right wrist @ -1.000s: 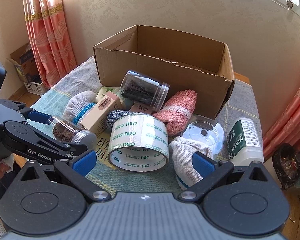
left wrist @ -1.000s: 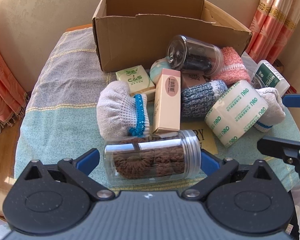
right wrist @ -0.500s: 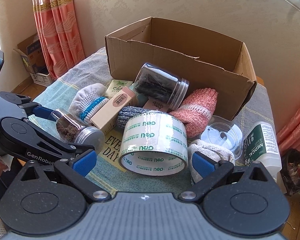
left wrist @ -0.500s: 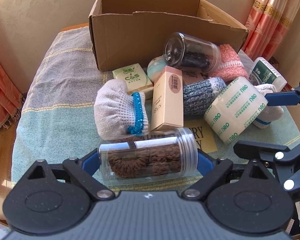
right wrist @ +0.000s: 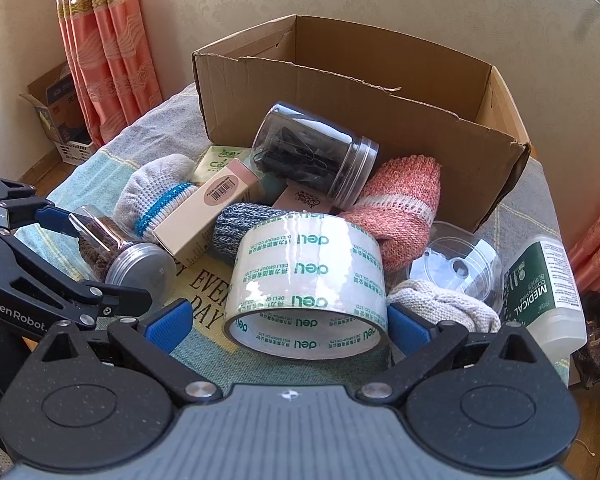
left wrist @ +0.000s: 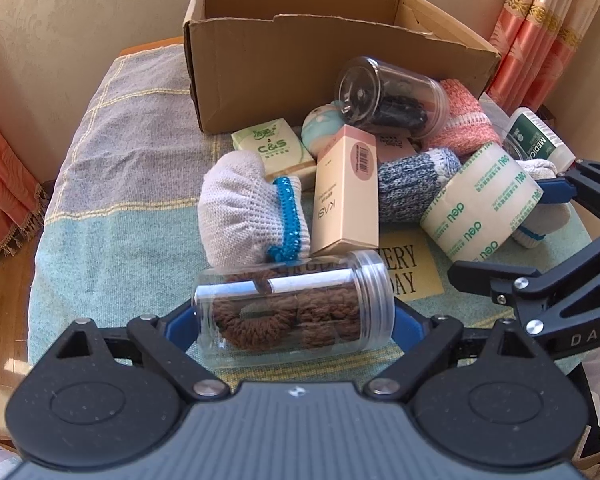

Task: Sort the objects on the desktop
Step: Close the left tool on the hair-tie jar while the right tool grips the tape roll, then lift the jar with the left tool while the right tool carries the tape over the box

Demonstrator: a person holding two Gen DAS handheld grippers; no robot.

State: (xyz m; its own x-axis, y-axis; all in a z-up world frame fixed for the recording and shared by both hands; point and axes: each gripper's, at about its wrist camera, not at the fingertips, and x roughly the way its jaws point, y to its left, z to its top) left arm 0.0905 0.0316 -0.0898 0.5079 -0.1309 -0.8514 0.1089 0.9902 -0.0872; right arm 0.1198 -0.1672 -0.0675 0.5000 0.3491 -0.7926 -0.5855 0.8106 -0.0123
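My left gripper (left wrist: 292, 320) is shut on a clear jar of brown hair ties (left wrist: 294, 312), held sideways just above the cloth; the jar also shows in the right wrist view (right wrist: 120, 248). My right gripper (right wrist: 288, 326) is open with its blue pads on either side of a large roll of clear tape (right wrist: 306, 280), which also shows in the left wrist view (left wrist: 484, 208). An open cardboard box (right wrist: 360, 92) stands behind the pile.
The pile holds a white-and-blue sock (left wrist: 252, 208), a pink carton (left wrist: 346, 192), a grey sock (left wrist: 412, 184), a coral sock (right wrist: 400, 204), a jar of black clips (right wrist: 312, 160), a tissue pack (left wrist: 272, 148), a medical bottle (right wrist: 544, 288) and a clear lid (right wrist: 456, 268).
My left gripper has closed onto the hair-tie jar and lifted it slightly. My right gripper has moved forward so its pads now flank the tape roll.
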